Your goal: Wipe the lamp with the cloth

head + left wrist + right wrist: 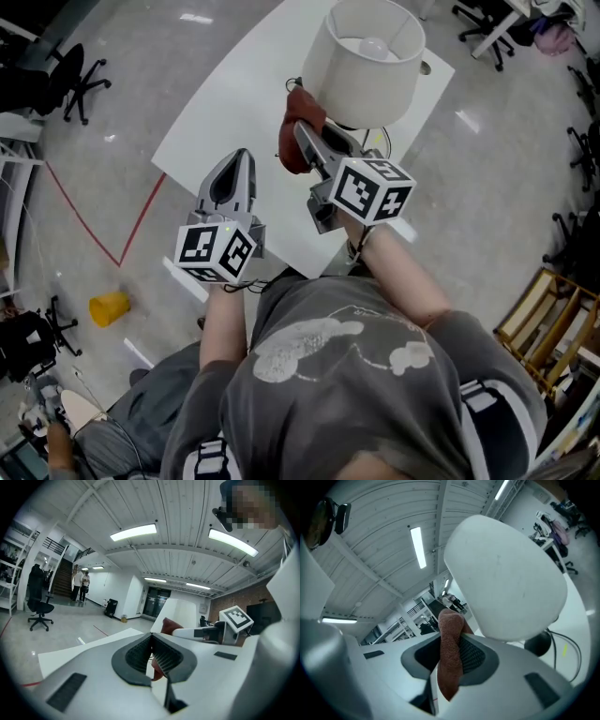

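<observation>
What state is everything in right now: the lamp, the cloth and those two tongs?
lamp: upright on the table.
cloth: bunched, clamped in the right tongs, beside the lamp.
right tongs: shut on the cloth.
left tongs: shut, empty.

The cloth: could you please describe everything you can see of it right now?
The cloth is a reddish-brown, terry-like fabric, bunched into a narrow fold. The right gripper is shut on it, with one end sticking up past the jaws and the other hanging below them. It is held above the white table, right beside the lower edge of the white lamp shade. Whether it actually touches the shade cannot be told.
</observation>
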Motion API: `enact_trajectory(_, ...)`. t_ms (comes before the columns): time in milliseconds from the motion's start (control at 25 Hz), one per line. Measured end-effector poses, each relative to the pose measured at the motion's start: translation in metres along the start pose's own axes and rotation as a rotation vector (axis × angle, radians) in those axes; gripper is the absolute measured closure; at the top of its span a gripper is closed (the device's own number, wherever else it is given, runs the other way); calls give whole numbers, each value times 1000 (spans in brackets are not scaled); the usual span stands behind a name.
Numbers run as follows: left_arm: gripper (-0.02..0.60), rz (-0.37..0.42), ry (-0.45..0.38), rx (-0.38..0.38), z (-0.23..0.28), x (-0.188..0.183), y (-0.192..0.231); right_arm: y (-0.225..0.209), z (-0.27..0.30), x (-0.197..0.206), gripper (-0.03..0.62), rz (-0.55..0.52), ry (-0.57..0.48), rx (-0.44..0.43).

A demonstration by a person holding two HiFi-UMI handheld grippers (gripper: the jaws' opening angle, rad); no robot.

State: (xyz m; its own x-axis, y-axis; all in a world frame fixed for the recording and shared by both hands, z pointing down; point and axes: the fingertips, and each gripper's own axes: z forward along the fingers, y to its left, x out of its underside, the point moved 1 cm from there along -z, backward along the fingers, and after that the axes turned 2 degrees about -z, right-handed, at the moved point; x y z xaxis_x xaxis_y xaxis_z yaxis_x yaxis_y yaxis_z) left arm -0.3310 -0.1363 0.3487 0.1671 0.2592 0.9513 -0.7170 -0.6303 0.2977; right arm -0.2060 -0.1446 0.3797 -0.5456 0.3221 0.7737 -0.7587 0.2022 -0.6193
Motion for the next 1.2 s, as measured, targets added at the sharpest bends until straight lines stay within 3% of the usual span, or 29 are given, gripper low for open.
enact_trajectory(280, 574, 57, -107, -28, 7, -40, -49, 33, -35, -71, 503, -42, -76, -194)
enact_trajectory(480, 574, 76, -150, -45, 11, -48, -78, 28, -52, -97, 503, -45, -91, -237)
enact_trajectory(840, 574, 82, -132, -176, 2, -8, -103, -17, -64, -67, 503, -62, 33, -252)
enact_trajectory(1200, 574, 18, -102, -275, 6, 30, -109, -67, -66, -29, 503, -90, 186, -233)
